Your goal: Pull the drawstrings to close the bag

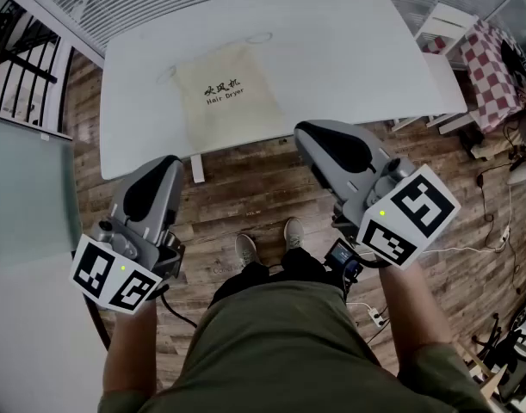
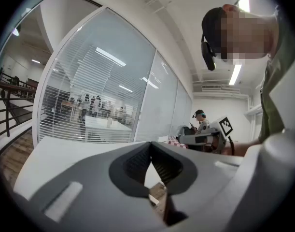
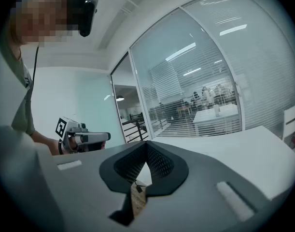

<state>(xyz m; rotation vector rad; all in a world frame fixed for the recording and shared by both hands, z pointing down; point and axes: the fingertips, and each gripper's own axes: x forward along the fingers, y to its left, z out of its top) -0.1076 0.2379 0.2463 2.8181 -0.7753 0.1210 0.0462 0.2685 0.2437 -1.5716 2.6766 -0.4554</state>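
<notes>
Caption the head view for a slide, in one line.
Both shut, left tongs and right tongs hover short of the cream bag lying flat on the white table.

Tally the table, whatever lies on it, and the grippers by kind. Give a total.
Table: 1
Bag: 1
Drawstring loops: 2
Grippers: 2, the left gripper and the right gripper
Total: 6

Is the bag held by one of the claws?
No, the bag lies flat on the table, with the left claw and the right claw apart from it.
</notes>
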